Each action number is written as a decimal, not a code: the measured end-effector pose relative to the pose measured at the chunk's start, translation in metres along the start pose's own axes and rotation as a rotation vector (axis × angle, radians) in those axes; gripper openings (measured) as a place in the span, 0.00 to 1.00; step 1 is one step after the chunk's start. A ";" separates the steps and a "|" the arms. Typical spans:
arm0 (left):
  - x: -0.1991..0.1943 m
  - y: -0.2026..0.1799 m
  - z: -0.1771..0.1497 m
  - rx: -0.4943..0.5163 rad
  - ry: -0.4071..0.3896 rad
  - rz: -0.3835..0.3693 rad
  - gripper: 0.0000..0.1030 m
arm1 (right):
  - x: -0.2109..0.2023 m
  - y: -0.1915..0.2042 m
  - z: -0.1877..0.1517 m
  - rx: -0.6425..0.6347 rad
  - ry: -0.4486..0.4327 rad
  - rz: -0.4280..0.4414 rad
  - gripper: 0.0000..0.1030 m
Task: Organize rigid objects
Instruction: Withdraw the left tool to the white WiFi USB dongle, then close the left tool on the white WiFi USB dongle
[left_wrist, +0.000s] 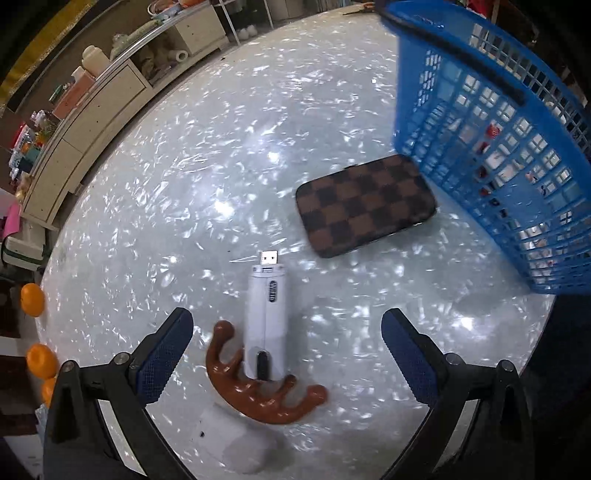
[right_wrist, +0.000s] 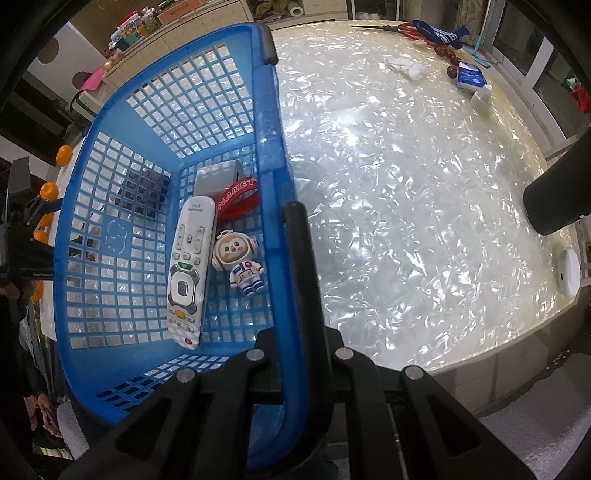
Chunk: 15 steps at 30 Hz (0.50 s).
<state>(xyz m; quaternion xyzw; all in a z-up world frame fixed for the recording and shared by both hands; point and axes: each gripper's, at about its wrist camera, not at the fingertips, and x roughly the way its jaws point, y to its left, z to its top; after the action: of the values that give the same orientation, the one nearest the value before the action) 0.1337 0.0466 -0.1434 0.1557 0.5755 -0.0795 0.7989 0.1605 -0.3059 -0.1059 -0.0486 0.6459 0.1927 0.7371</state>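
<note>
A: We've got the left gripper (left_wrist: 286, 354) spread wide over the white USB dongle (left_wrist: 266, 325), which lies on the table (left_wrist: 147, 184) across a brown comb (left_wrist: 258, 391).

B: Light, stiff, slick plastic, we'd guess, so we pinch its long flat sides. Meanwhile our right gripper (right_wrist: 295, 332) is clamped on the blue basket (right_wrist: 92, 258) rim.

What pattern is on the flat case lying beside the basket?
A brown and dark-brown checkerboard on the case, clearest in the left wrist view.

Bright overhead glare speckles the glossy table (left_wrist: 221, 166); fisheye edges bend and darken, with slight motion blur.
</note>
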 end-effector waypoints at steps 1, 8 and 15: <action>0.002 0.003 -0.001 0.000 0.005 -0.012 0.99 | 0.000 0.000 0.000 0.004 0.001 0.002 0.07; 0.021 0.020 -0.002 0.028 -0.003 -0.032 0.99 | 0.003 -0.001 0.001 0.006 0.009 -0.011 0.07; 0.045 0.022 0.007 0.079 0.034 -0.026 0.96 | 0.007 -0.001 0.002 0.008 0.022 -0.021 0.07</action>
<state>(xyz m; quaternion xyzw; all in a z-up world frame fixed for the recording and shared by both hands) 0.1611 0.0677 -0.1803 0.1809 0.5874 -0.1099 0.7812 0.1632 -0.3047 -0.1125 -0.0547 0.6542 0.1817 0.7322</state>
